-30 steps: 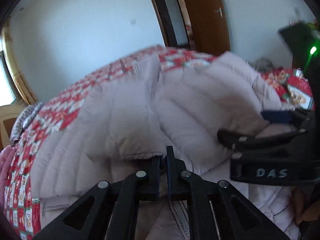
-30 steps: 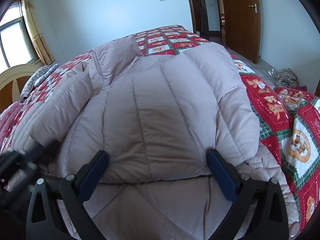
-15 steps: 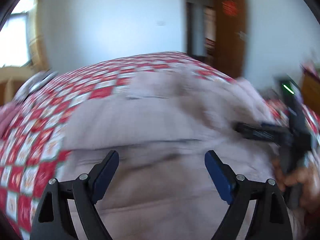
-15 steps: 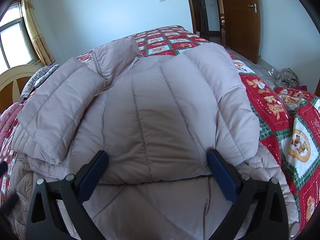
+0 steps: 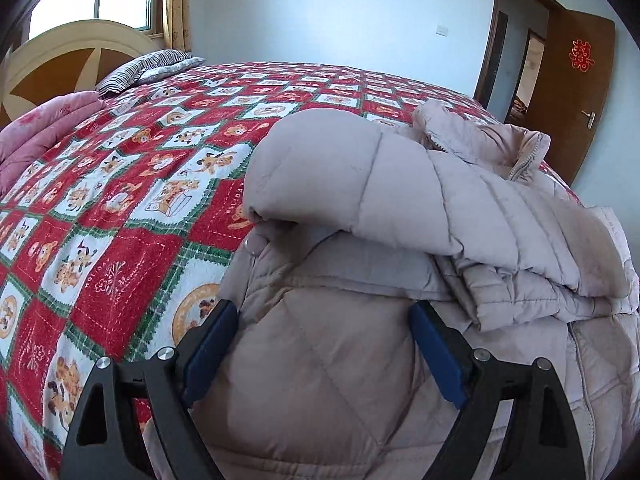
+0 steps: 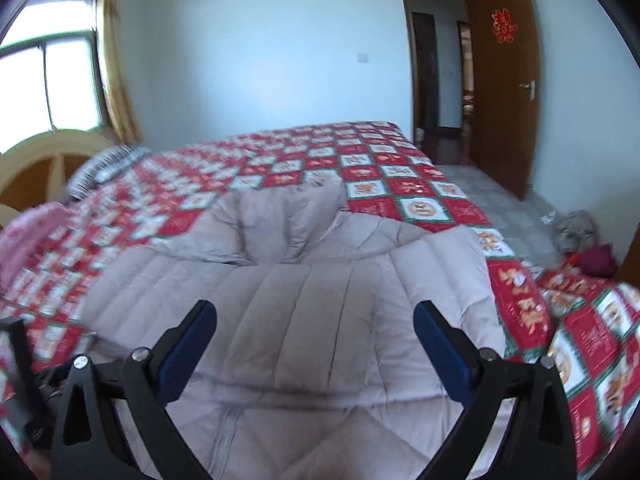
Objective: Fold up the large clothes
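The puffer jacket (image 5: 420,216) is lying on the bed's quilt (image 5: 120,208), a sleeve folded over, just ahead of the left tool (image 5: 320,344), whose jaws have just been opening wide, empty; the right tool (image 6: 316,344) is being held wide too. The lower hem is best being gripped evenly.

Your left gripper (image 5: 324,346) and right gripper (image 6: 316,344) both angle downward, jaws spread wide, blue pads gripping nothing.

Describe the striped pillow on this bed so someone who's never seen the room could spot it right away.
Start at the big bed under the red, white and green patchwork quilt and look to its far end, by the curved cream and brown headboard below the window. The striped pillow lies there next to a pink blanket. Its narrow dark and light stripes set it apart from the plain pink beside it.
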Demonstrator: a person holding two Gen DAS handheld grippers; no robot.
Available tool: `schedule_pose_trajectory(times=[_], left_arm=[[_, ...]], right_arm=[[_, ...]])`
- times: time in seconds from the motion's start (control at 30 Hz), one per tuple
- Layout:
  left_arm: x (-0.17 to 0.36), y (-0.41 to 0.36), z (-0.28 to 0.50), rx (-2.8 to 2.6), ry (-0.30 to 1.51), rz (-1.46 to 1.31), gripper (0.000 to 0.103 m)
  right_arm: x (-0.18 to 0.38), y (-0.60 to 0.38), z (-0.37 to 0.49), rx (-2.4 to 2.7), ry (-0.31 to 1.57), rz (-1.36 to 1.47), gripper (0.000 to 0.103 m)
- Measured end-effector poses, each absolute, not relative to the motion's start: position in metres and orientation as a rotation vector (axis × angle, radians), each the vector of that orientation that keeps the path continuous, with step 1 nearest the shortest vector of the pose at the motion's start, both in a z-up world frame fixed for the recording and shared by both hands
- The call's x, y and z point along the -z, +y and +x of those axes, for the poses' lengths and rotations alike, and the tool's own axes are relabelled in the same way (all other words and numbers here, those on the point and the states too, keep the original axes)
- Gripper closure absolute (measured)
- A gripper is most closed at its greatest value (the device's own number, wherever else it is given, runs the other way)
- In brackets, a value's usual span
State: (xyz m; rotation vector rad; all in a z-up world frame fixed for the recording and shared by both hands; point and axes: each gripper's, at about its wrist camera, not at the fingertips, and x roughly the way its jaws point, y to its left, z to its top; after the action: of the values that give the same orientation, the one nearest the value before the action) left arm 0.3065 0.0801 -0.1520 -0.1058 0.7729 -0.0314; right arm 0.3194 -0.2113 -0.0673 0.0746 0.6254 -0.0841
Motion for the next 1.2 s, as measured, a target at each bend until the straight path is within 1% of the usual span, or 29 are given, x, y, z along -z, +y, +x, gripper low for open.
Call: schedule_pose_trajectory(times=[0.03,0.07,0.1,0.13,0.17,0.23,0.3,0.4,0.53,0.67,0.73,0.8,0.9,1.07,1.13,1.17,1.2], left_arm=[[0.152,0.081,0.306,0.033,0.773,-0.113,0.014],[0.152,0.083,0.305,0.036,0.772,-0.121,0.014],[0.152,0.084,0.304,0.039,0.770,-0.128,0.013],[0.152,0.086,0.303,0.042,0.767,-0.135,0.013],[0.152,0.086,0.303,0.045,0.765,-0.142,0.013],[0.152,0.090,0.304,0.050,0.761,-0.153,0.013],[0.151,0.092,0.304,0.053,0.761,-0.162,0.013],[0.151,0.093,0.303,0.053,0.761,-0.175,0.013],[0.143,0.095,0.295,0.014,0.761,-0.191,0.013],[0.105,0.091,0.289,0.023,0.686,-0.186,0.013],[0.084,0.083,0.303,0.016,0.656,-0.146,0.013],[0.073,0.080,0.328,-0.021,0.666,-0.135,0.013],[0.086,0.080,0.368,-0.114,0.739,-0.098,0.013],[0.151,0.085,0.385,-0.168,0.857,-0.045,0.013],[0.158,0.096,0.386,-0.144,0.878,-0.119,0.011],[0.159,0.099,0.388,-0.149,0.886,-0.134,0.007],[0.159,0.100,0.389,-0.152,0.889,-0.137,0.006]], right_arm=[[0.076,-0.207,0.326,0.087,0.647,0.035,0.005],[0.084,-0.202,0.334,0.083,0.678,-0.010,0.023],[0.096,-0.199,0.341,0.075,0.720,-0.057,0.053],[0.111,-0.198,0.349,0.062,0.786,-0.097,0.062],[0.125,-0.200,0.355,0.050,0.845,-0.114,0.066],[0.142,-0.209,0.356,0.075,0.885,-0.142,0.066],[0.150,-0.222,0.355,0.159,0.885,-0.170,0.065],[0.155,-0.244,0.349,0.154,0.870,-0.051,0.061],[0.155,-0.240,0.343,0.127,0.840,-0.065,0.059],[0.153,-0.238,0.342,0.116,0.821,-0.048,0.057],[0.152,-0.236,0.340,0.114,0.816,-0.052,0.056],[0.153,-0.235,0.341,0.111,0.812,-0.056,0.055],[0.152,-0.236,0.342,0.105,0.809,-0.049,0.053],[0.152,-0.238,0.344,0.085,0.812,-0.024,0.052],[0.152,-0.239,0.343,0.078,0.814,-0.015,0.052],[0.152,-0.240,0.343,0.077,0.815,-0.011,0.051],[0.152,-0.240,0.344,0.077,0.816,-0.010,0.051]])
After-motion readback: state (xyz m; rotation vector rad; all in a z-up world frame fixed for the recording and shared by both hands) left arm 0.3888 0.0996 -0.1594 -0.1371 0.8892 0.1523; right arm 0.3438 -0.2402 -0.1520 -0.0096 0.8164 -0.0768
